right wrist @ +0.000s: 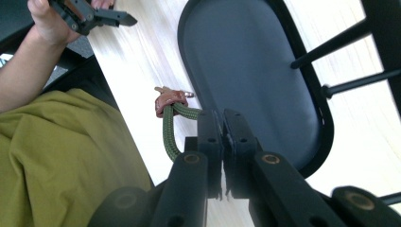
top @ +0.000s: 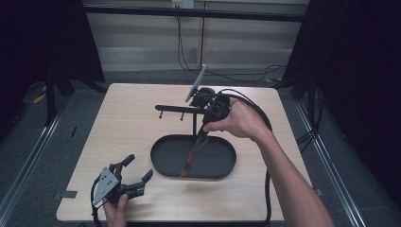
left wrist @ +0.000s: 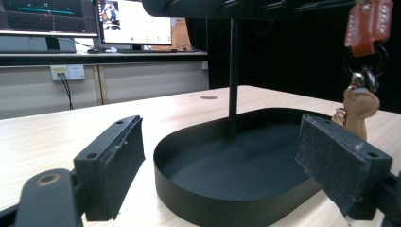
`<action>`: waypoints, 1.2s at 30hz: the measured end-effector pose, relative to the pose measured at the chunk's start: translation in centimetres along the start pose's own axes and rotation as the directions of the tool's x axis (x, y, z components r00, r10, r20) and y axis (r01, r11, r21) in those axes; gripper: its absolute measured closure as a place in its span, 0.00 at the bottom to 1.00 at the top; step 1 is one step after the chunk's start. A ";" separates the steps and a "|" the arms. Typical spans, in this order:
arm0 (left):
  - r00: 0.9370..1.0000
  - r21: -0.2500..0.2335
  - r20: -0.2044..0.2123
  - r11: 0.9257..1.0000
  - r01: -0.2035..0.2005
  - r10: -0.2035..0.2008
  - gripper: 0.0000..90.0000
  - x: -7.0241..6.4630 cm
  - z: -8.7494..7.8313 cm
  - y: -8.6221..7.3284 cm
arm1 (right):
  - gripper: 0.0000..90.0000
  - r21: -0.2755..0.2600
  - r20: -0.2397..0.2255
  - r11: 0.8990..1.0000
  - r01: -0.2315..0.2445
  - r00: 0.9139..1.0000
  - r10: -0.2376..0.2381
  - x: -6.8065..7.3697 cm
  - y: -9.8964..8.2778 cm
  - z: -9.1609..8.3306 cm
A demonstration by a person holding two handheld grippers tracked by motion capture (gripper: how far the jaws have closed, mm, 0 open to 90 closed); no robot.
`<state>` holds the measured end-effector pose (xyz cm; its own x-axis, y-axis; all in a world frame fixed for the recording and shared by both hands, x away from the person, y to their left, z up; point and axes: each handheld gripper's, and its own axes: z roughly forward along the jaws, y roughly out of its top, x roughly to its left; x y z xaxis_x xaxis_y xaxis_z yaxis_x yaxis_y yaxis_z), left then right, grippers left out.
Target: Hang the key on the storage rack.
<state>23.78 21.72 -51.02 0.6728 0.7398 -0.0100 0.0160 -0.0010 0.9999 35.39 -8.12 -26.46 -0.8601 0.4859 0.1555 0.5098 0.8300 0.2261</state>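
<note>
The right tool (top: 204,128) is clamped on the loop of an olive-green braided cord keychain with brown leather tabs and a metal ring (top: 191,157), which hangs from the jaws above the black oval metal tray (top: 161,163) of a black key stand with a thin upright post and a pegged crossbar (top: 179,109). The step in hand looks like hanging the keychain on a peg, or lifting it clear of one — it is hard to tell which. To do it well, the person should keep the cord loop open and side-on to the peg, move slowly so the dangling end stops swinging, and release only once the loop sits over the peg. In the right gripper view the cord (right wrist: 168,130) bends out beside the closed jaws, ending in a leather tab. The left tool (top: 137,176) rests with jaws wide apart near the bench (top: 123,123) front — empty.
</note>
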 end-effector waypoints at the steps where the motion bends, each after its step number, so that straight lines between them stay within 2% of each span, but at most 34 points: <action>1: 1.000 0.000 0.000 1.000 0.000 0.000 0.17 0.0 0.0 0.0 | 0.97 -0.004 0.000 1.000 0.000 1.000 0.000 -0.1 0.2 -0.1; 10: 1.000 0.003 0.000 1.000 0.003 -0.003 0.17 0.0 0.0 0.0 | 0.97 -0.009 0.014 1.000 0.010 1.000 -0.010 -1.2 1.5 0.0; 18: 1.000 -0.005 0.000 1.000 0.008 -0.008 0.17 -0.1 0.0 0.0 | 0.97 -0.016 0.028 1.000 -0.022 0.999 0.022 -2.9 2.5 0.1; 23: 1.000 -0.003 0.001 1.000 0.005 -0.005 0.17 0.0 0.0 0.0 | 0.97 -0.011 0.045 0.999 -0.039 0.998 0.039 -4.0 2.6 0.5; 26: 1.000 -0.002 0.001 1.000 0.003 -0.003 0.17 0.0 0.0 0.0 | 0.97 -0.017 0.037 0.999 -0.046 0.998 0.047 -4.6 2.6 0.7; 30: 1.000 -0.003 0.001 1.000 0.005 -0.005 0.17 0.0 0.0 0.0 | 0.96 -0.005 0.025 1.000 -0.023 0.999 0.023 -4.9 2.4 0.8; 33: 1.000 -0.002 0.001 1.000 0.004 -0.004 0.17 0.0 0.0 0.0 | 0.97 -0.009 0.041 0.999 -0.033 0.999 0.034 -5.4 2.1 0.8; 36: 1.000 -0.002 0.001 1.000 0.004 -0.004 0.17 0.0 0.0 0.0 | 0.96 -0.024 0.032 0.999 -0.040 0.999 0.040 -5.7 2.1 0.7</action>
<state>23.77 21.69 -51.03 0.6733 0.7392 -0.0140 0.0172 0.0032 0.9998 41.33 -8.98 -27.56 -0.8389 0.5276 0.1336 0.5438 0.8033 0.2429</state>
